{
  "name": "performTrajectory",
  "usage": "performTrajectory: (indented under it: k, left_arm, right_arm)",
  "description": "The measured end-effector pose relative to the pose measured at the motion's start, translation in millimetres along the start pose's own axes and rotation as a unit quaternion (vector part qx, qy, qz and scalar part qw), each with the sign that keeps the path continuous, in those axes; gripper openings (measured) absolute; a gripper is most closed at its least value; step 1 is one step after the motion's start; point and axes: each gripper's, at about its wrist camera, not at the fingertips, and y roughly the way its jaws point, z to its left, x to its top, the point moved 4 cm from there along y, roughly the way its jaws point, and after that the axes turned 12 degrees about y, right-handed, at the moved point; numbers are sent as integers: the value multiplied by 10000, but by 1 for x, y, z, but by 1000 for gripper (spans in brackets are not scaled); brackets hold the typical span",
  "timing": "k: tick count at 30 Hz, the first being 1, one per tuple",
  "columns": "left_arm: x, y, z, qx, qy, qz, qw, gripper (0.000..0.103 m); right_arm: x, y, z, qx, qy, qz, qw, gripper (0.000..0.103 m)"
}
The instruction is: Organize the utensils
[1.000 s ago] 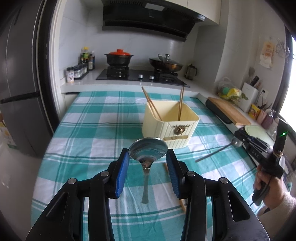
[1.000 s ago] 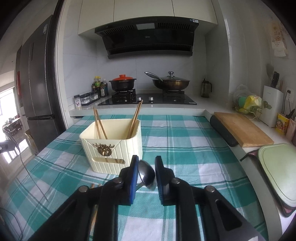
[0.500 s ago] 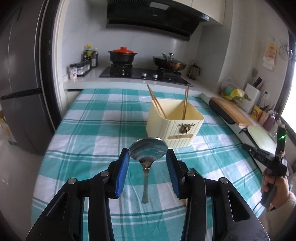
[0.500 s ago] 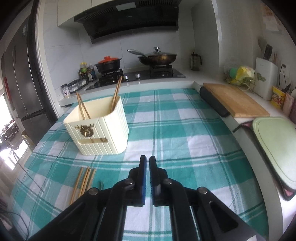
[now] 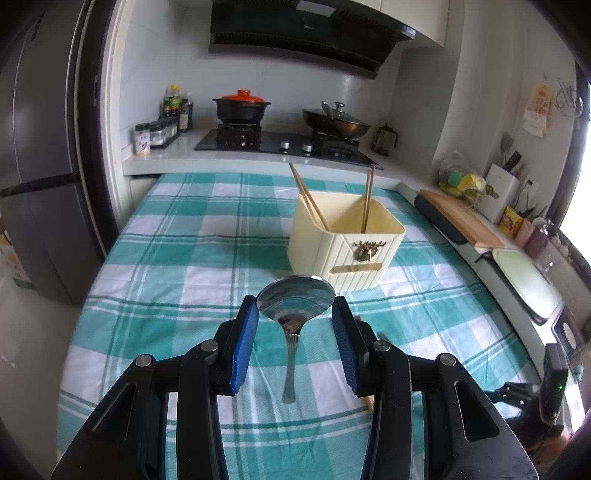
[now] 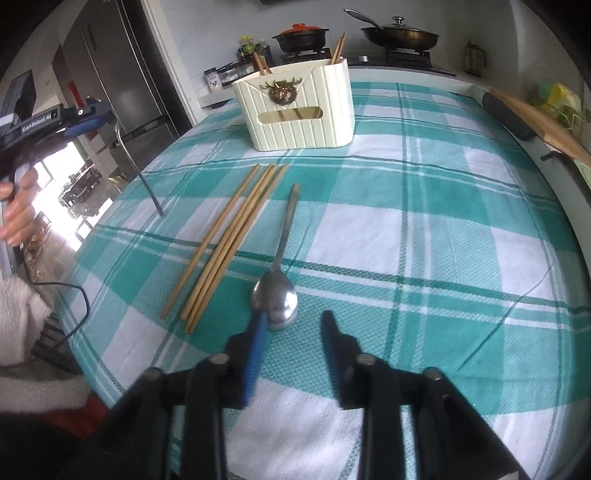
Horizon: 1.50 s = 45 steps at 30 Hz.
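Two spoons are in play. One spoon (image 5: 295,301) sits clamped by its bowl in the left hand-held gripper (image 5: 295,314), handle hanging down. The other spoon (image 6: 276,295) lies near the worktop's front edge beside four chopsticks (image 6: 229,240); the right hand-held gripper (image 6: 291,325) is opening above it, nothing pinched. Next, I judge, it must drop over the bowl, close, then lift toward the holder (image 6: 295,110) by the far edge.

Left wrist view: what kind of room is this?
A home kitchen, most likely: a gas hob with a lidded pot under a range hood, and a fridge beside the checked-cloth table.
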Motion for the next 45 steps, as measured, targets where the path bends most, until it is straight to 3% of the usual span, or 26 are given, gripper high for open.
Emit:
performTrajectory:
  k: [6,11,14,15,16,17,18,22,27,31,33,37,45]
  left_arm:
    - [-1,-3,-3,9,68,8,10000,41]
    - [-1,-8,-3,15,79,-54,10000,41]
    - [-3,-12,0,40,85,-62,9999,42]
    - [-4,-12,2,48,81,-51,9999,42]
    - [-5,-12,3,55,75,-35,10000,42]
    - [-6,-12,4,60,68,-20,10000,42]
    - [-6,-11,5,63,60,-7,10000,42]
    - [-8,-13,7,57,33,-9,10000,42]
    - [-6,-15,9,59,17,-50,10000,42]
    - [-1,-16,6,25,-11,-102,9999,42]
    - [0,-17,3,0,0,-128,9999,42]
    - [3,-21,-5,-42,85,-163,9998,42]
    - [10,-26,-9,-204,81,-196,9996,41]
  right_arm:
    - [28,16,21,40,-235,170,9996,55]
    - [60,74,21,302,-335,1630,9856,54]
    - [72,97,15,542,-170,2073,9766,52]
    - [77,102,12,729,25,2195,9729,41]
    - [81,107,8,805,227,2302,9695,17]
    - [81,111,5,871,313,2377,9669,9]
    - [80,114,4,939,321,2409,9655,8]
    - [78,96,5,1120,483,2034,9715,3]
    - [76,42,11,1497,581,1142,9804,3]
    - [77,8,11,1206,454,348,9911,3]
    - [78,-6,9,1266,513,-93,9906,3]
    - [79,-19,5,1369,715,-540,9865,3]
    - [88,-38,19,934,413,-1290,9864,3]
